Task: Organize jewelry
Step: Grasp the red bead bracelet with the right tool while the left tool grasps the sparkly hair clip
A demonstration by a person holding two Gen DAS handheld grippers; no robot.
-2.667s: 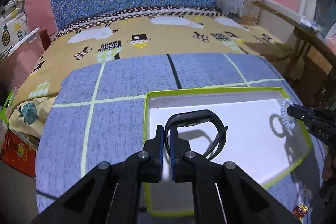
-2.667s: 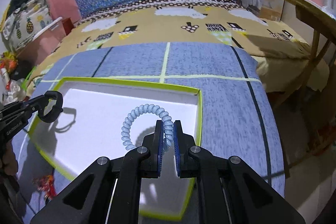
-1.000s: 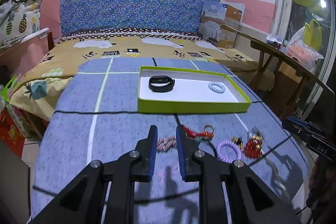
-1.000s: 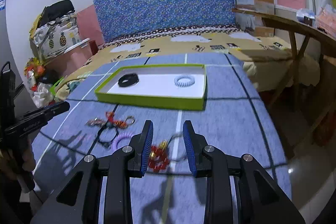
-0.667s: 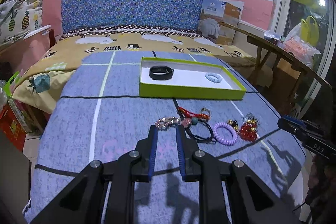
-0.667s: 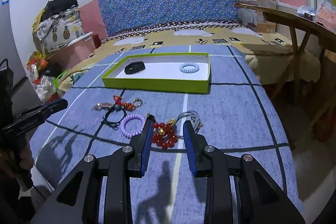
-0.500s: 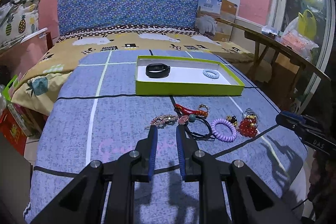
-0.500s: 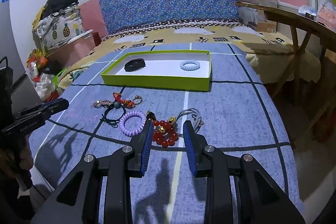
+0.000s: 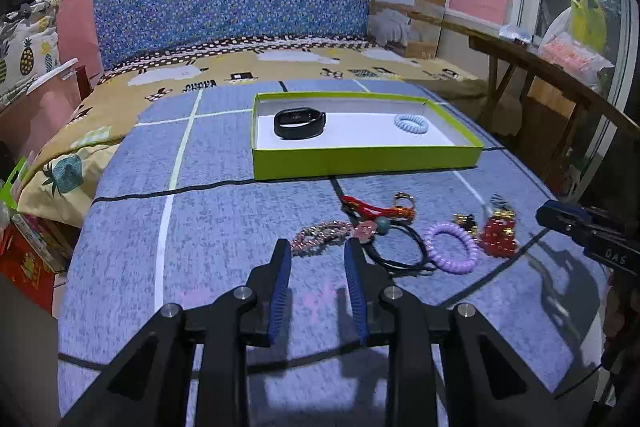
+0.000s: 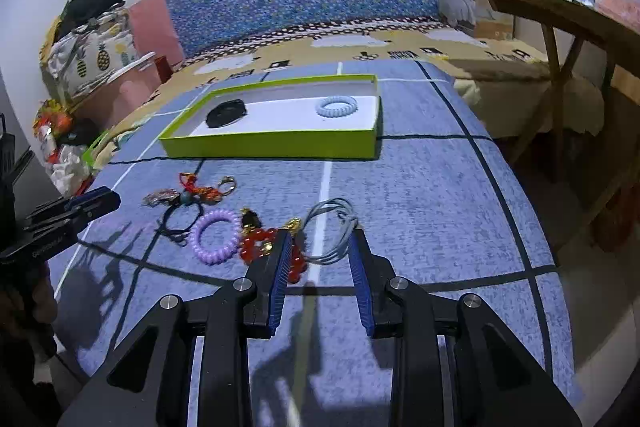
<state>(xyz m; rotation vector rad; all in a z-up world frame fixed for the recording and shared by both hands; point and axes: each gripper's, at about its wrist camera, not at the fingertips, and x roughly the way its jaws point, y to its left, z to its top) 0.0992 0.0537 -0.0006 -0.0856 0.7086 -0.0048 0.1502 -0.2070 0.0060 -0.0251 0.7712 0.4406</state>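
A blue checked cloth (image 9: 224, 219) covers the tabletop. At twelve o'clock sits a shallow green tray (image 9: 360, 159) with a white floor. Inside it lie a black band (image 9: 299, 123) toward ten o'clock and a pale blue coil tie (image 9: 411, 124) toward two o'clock, well apart from each other.

Loose jewelry lies on the cloth nearer the cameras. From the left wrist view: a pink beaded chain (image 9: 320, 231), a red cord charm (image 9: 374, 207), a black cord (image 9: 400, 247), a purple coil tie (image 9: 451, 242) and a red bead bracelet (image 9: 498, 233).

The left gripper (image 9: 316, 259) has its fingers apart and empty, with the pink chain just ahead at twelve o'clock. The right gripper (image 10: 320, 251) also has its fingers spread wide and holds nothing (the red beads touch or sit just behind its left finger; which cannot be told). A grey cord loop (image 10: 332, 231) lies between its fingers.

A bed (image 10: 400, 47) stands beyond the tabletop.
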